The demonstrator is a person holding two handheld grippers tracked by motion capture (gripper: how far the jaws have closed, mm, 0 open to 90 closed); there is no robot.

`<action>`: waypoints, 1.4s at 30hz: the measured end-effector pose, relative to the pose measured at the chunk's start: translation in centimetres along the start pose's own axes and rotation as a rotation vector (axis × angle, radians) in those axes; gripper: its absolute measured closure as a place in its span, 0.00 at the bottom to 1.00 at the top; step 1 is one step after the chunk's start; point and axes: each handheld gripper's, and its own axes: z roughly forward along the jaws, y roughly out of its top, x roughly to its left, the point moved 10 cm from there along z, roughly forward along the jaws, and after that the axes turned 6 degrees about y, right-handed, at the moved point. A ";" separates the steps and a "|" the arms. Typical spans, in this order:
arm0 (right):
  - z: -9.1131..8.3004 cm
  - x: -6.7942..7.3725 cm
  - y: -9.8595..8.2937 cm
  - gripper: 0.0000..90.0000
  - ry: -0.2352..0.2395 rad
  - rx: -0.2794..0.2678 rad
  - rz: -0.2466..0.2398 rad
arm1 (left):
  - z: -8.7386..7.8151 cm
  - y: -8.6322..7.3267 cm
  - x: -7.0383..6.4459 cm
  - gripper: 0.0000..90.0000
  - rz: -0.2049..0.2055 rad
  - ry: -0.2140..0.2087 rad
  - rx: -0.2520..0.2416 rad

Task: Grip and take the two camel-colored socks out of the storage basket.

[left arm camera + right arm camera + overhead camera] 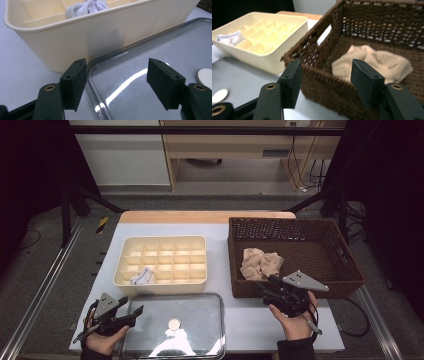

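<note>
Left gripper (131,314) held open just below the cream organizer (161,261), jaws straddling the corner of the clear lid (200,320), gripping nothing. Rolled white sock (141,277) tucked in the organizer's front-left compartment. Right gripper (263,289) likewise open and empty, right of the organizer, poised at the near wall of the wicker basket (320,232). Beige socks (261,263) heaped in the basket, just ahead of and above that gripper, long axis running left to right; right hand clearly nearer. Right gripper view caught the beige socks (374,63) past the basket rim between the jaws; left gripper view caught the lid (155,85) edge touching the organizer wall.
</note>
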 end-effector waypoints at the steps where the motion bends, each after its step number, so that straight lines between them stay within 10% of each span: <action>1: 0.1 -0.1 0.3 0.47 -0.004 -0.004 -0.004 | 0.0 0.0 0.0 0.36 -0.003 0.000 -0.002; 42: 6.1 -8.9 7.5 0.46 -0.214 -0.002 -0.012 | 0.3 -0.2 0.1 0.36 -0.002 -0.016 -0.002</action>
